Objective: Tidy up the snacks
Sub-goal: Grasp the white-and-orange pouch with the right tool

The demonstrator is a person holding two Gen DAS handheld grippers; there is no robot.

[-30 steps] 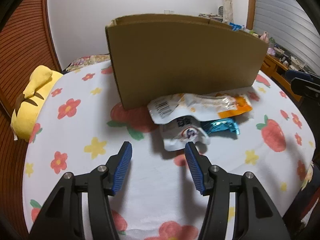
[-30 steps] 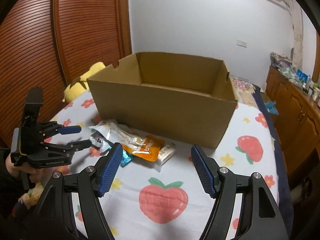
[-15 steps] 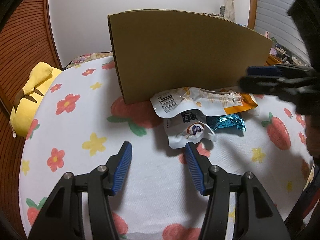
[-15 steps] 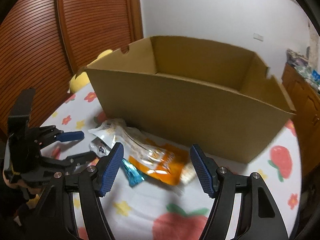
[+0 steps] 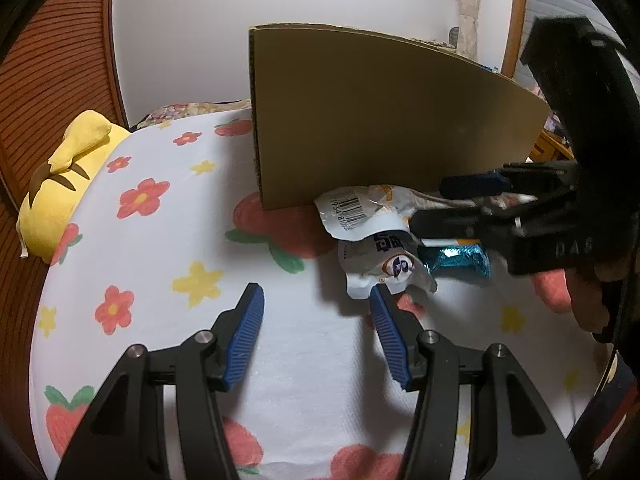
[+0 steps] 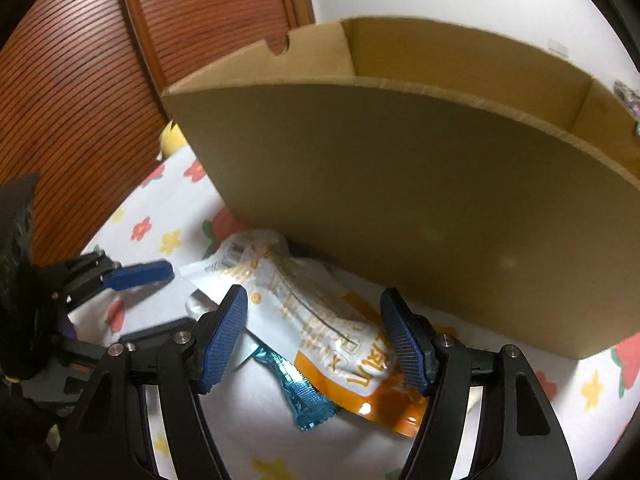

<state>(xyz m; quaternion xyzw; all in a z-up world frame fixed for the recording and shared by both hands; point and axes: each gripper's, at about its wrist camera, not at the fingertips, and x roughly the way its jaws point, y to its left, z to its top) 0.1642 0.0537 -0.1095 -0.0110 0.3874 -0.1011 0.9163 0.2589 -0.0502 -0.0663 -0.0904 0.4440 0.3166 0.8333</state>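
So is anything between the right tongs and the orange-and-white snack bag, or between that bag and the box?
Nothing blocks the right tongs: they hang open straddling the orange-and-white snack bag. Toward the cardboard box, only its tall near wall stands in the way; the bag lies at its foot and must be lifted over the rim.

Two close wrist views angled down, both on snack packets [image 5: 362, 216] beside cardboard box [image 6: 400, 184].
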